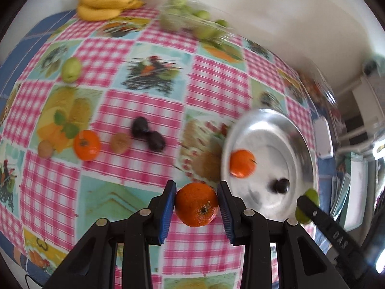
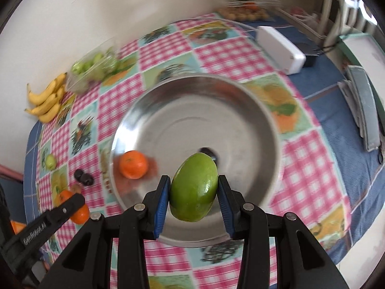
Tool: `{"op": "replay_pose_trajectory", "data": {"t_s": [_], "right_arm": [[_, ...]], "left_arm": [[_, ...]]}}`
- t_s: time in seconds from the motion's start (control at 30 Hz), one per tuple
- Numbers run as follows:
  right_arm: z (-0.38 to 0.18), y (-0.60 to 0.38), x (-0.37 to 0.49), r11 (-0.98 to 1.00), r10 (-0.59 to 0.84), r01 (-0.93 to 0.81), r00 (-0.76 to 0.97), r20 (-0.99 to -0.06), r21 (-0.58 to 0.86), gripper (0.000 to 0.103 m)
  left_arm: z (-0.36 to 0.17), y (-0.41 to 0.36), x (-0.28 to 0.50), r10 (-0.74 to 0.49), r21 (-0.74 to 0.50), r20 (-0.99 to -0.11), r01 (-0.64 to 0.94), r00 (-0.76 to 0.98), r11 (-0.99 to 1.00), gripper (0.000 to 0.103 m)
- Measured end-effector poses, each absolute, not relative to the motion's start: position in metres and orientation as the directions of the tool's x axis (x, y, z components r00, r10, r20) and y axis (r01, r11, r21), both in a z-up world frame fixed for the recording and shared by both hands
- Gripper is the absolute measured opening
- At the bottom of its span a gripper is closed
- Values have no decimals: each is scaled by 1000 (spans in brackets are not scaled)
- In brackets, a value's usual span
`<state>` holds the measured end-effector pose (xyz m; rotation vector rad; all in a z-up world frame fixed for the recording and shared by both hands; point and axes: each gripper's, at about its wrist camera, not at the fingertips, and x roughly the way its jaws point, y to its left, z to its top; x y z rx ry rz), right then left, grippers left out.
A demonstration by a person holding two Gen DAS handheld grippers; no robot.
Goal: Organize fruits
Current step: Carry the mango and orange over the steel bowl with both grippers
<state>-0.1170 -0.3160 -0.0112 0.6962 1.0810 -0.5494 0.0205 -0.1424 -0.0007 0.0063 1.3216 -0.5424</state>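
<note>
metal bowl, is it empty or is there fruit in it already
Not empty. The metal bowl already holds an orange near its left wall and a small dark fruit on its floor, partly hidden in the right wrist view.

A tangerine (image 1: 196, 204) sits clamped between blue pads — stem facing out. A green mango (image 2: 194, 190) hangs upright over the steel bowl (image 2: 252, 110), which holds another tangerine (image 2: 133, 167).

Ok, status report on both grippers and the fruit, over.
Left gripper shut on tangerine. Right gripper shut on green mango, over steel bowl. Nothing in the way.
</note>
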Motion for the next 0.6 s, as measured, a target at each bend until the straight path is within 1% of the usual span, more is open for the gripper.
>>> {"op": "replay_pose_trajectory", "data": {"t_s": [0.13, 0.23, 0.33, 0.5, 0.6], "right_arm": [[-11, -332, -134, 640, -79, 727, 384, -920, 249, 41], [-11, -341, -141, 630, -85, 734, 387, -918, 251, 41], [-13, -346, -146, 628, -91, 740, 377, -922, 241, 41], [-19, -346, -146, 625, -73, 741, 367, -927, 244, 41], [-23, -343, -142, 633, -61, 734, 362, -930, 244, 41]], "left_arm": [[3, -169, -3, -359, -254, -921, 468, 151, 847, 38], [6, -186, -16, -371, -243, -916, 525, 152, 816, 38], [5, -198, -23, -366, -218, -916, 561, 166, 799, 38], [-7, -206, -25, -367, -239, -922, 566, 122, 789, 38], [-10, -211, -28, -362, -230, -924, 579, 121, 782, 38]]}}
